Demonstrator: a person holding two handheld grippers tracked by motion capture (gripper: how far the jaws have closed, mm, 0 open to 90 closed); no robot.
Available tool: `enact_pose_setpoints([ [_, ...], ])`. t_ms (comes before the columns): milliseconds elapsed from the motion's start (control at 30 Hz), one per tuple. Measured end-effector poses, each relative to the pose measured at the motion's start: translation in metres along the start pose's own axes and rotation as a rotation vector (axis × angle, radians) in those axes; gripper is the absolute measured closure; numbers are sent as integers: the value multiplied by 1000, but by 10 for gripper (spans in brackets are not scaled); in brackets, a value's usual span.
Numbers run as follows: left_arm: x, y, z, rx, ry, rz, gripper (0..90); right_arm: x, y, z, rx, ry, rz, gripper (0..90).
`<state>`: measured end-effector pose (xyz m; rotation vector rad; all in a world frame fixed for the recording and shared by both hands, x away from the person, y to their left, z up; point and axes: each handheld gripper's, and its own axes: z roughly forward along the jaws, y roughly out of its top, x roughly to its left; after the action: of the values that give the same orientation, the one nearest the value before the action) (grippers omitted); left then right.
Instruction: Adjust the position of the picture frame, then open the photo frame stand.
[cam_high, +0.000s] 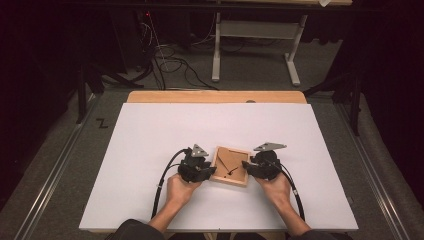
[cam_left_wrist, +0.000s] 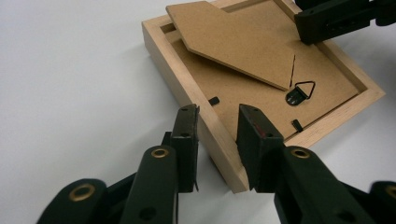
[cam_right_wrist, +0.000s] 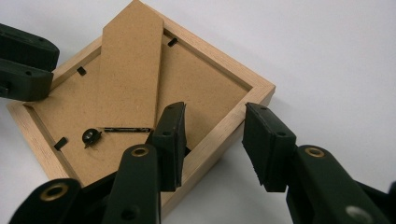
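- High view: wooden picture frame (cam_high: 230, 165) lying face down on the white bench (cam_high: 150, 135), between left gripper (cam_high: 209, 172) and right gripper (cam_high: 247, 165).
- Left gripper view: jaws narrowly parted, straddling the frame's side rail (contact unclear); cardboard stand (cam_left_wrist: 233, 39) raised.
- Right gripper view: jaws wide, astride the frame's corner rail.

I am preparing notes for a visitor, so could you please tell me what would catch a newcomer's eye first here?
A square pale wooden picture frame lies face down on the white table, its brown fibreboard stand flap lifted. The left gripper and right gripper each straddle a frame edge from opposite sides, jaws open.
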<state>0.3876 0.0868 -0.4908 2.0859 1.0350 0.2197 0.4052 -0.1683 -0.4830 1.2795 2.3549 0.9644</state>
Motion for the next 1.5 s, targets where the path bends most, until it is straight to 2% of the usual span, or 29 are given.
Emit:
enact_pose_setpoints([
  [133,1,0,-4,-15,17,-8,640,2,-1,-1,-9,-10,-13,551],
  [333,1,-1,-4,-13,1,-20,619,4,0,-7,-32,-11,-34,525],
  [733,-4,-3,-2,12,-16,-17,603,8,1,-14,-60,7,-35,486],
  [833,-4,-3,-1,14,-14,-16,603,9,1,-15,-66,13,-32,476],
  [1133,-5,-4,-2,7,-20,-16,645,19,5,-15,-68,30,-77,458],
  [1500,-7,-3,-2,9,-29,-17,671,24,10,-8,-49,46,-86,420],
])
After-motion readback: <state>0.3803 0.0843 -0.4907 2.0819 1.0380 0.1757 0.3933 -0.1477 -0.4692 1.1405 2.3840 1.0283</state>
